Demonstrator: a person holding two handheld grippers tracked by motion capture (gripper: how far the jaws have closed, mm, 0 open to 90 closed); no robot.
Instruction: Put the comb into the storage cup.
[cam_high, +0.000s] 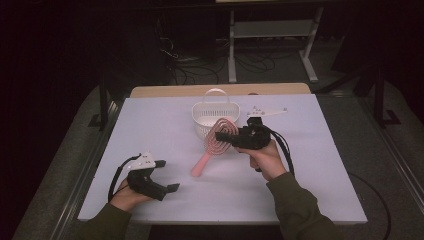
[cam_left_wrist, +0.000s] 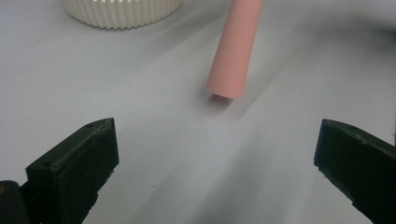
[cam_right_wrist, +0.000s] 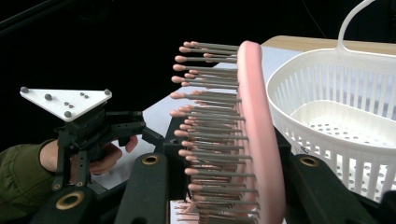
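White table (cam_high: 150, 120) w/ a tan strip along the far edge, dark room behind, cables and a stand on the floor. Left half of the tabletop is bare right to its edges. Left gripper (cam_high: 167, 175) near the front-left corner, jaws wide apart, nothing btwn them. Pink brush (cam_high: 216, 142): oval head, tapered handle w/ its end low by the table. Right gripper (cam_high: 222, 136) clamped on the head, just in front of white basket (cam_high: 212, 117).

Pink hairbrush (cam_high: 216, 141) at frame centre, head raised and tilted, bristles turned leftward, handle end lowered to the white table, white basket (cam_high: 212, 116) just behind
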